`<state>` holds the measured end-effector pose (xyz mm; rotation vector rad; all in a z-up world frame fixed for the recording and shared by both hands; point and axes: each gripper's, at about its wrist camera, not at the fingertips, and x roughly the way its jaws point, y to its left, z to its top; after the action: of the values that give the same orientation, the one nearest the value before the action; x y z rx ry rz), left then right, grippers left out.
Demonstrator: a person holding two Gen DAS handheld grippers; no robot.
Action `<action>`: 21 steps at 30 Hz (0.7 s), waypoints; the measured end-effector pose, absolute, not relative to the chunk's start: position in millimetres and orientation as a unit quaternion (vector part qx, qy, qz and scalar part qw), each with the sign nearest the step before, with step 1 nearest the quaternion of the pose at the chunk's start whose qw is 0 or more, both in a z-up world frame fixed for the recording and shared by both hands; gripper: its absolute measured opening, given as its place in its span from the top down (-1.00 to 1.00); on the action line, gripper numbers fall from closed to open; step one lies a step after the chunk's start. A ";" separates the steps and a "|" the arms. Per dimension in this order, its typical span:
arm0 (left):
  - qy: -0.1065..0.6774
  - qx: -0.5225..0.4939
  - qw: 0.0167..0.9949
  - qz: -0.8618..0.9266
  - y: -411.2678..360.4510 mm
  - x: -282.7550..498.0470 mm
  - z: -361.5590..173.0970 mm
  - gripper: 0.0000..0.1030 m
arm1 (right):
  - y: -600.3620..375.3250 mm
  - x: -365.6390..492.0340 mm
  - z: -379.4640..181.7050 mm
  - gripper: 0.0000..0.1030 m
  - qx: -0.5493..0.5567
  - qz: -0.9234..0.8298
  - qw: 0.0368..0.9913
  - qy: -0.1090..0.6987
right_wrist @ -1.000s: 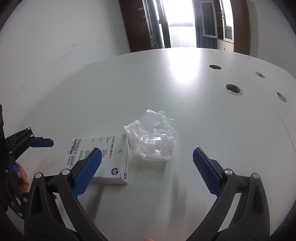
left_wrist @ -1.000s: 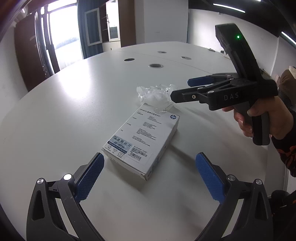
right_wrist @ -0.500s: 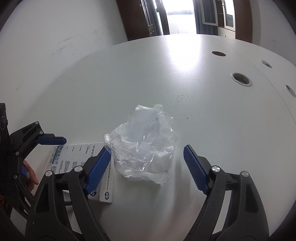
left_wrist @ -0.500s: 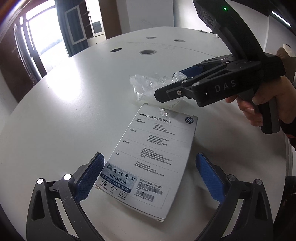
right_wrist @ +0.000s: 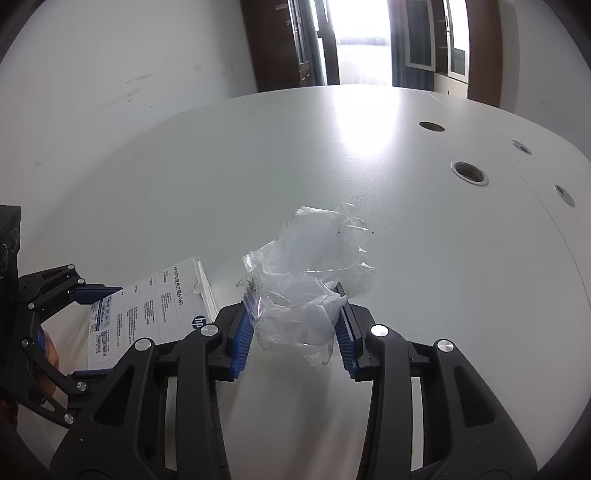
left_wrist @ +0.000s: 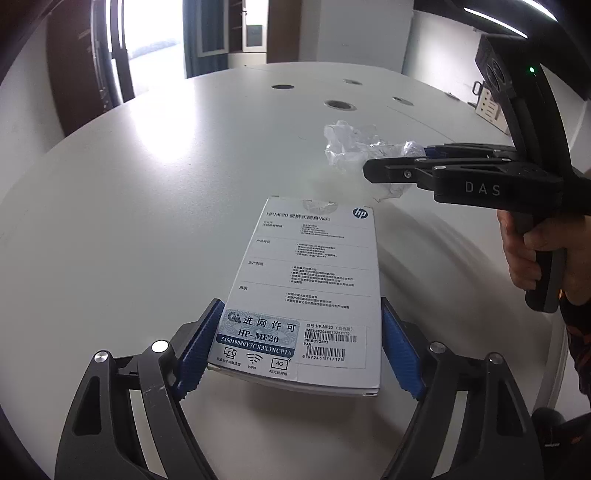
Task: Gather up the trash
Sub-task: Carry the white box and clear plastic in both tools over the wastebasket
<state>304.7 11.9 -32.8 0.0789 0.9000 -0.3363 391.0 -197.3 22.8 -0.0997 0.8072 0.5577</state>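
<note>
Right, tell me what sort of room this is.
Probably an office meeting room. The large white table has round cable holes set in its top, tall windows with dark wooden frames stand behind it, and a wall strip light runs above.

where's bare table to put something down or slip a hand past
Bare white table runs wide beyond the crumpled clear plastic wrap, out to the round cable holes, and left of the white HP box. It is crowded near the front edge: the left gripper is closing on the box, the right gripper on the wrap, side by side.
</note>
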 end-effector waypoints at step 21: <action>0.322 -0.090 0.942 -0.034 27.5 86.1 14.8 -0.51 | -219.0 189.0 50.7 0.32 -0.050 0.326 0.893 0.305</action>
<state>86.1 27.5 14.8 -0.1838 0.6564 -0.0690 189.0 -219.0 50.7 -0.1033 0.6333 0.6762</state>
